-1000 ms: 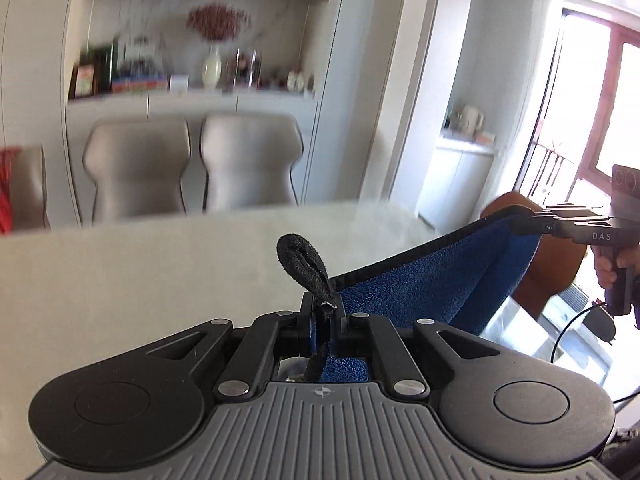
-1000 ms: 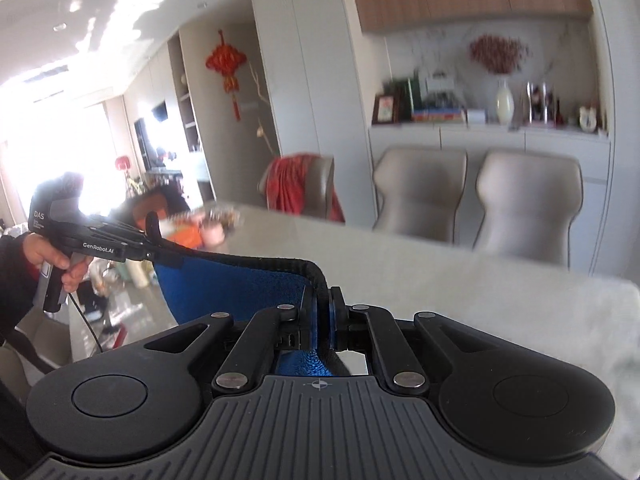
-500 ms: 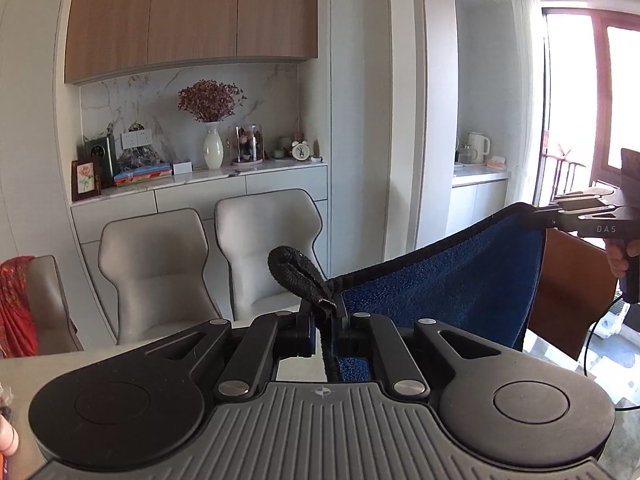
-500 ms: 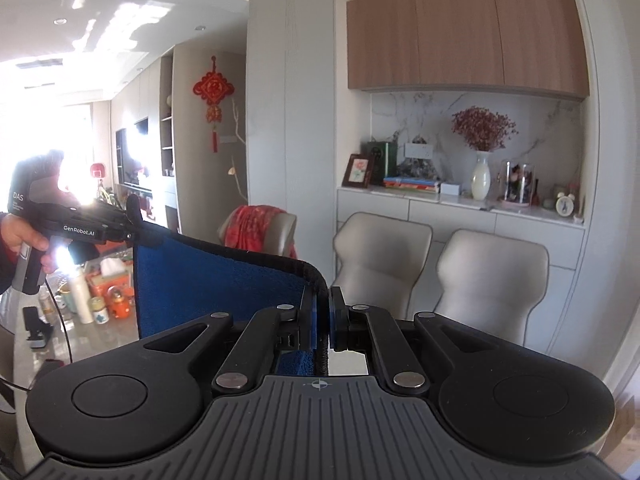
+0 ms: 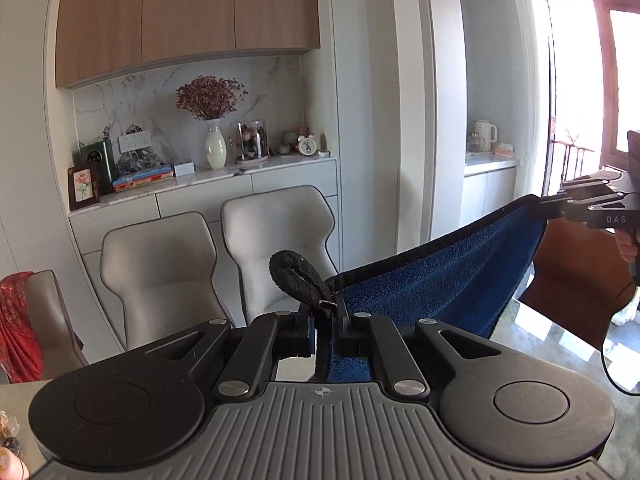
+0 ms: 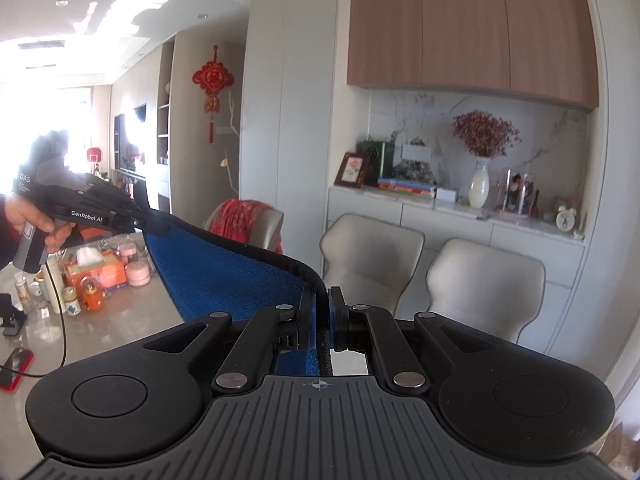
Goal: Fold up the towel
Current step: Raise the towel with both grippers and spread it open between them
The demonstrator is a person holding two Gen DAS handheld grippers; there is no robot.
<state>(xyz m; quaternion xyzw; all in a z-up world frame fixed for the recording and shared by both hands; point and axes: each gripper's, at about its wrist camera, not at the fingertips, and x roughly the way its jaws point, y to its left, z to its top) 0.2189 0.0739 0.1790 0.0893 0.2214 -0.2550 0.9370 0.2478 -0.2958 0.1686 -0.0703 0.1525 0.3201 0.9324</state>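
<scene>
The blue towel (image 5: 432,280) hangs in the air, stretched between the two hands above the worktop (image 6: 120,320). The left hand-held gripper (image 5: 326,316) is clamped tight on one corner, a black loop (image 5: 296,276) of the hem sticking up past its fingers. The right hand-held gripper (image 6: 323,312) is pinched closed on the other top corner, and the black-edged hem sags a little between them. Behind stand two pale chairs (image 5: 216,264) and a shelf with a vase (image 5: 215,142) of dried flowers. Bottles and jars (image 6: 92,280) crowd the worktop's far end.
</scene>
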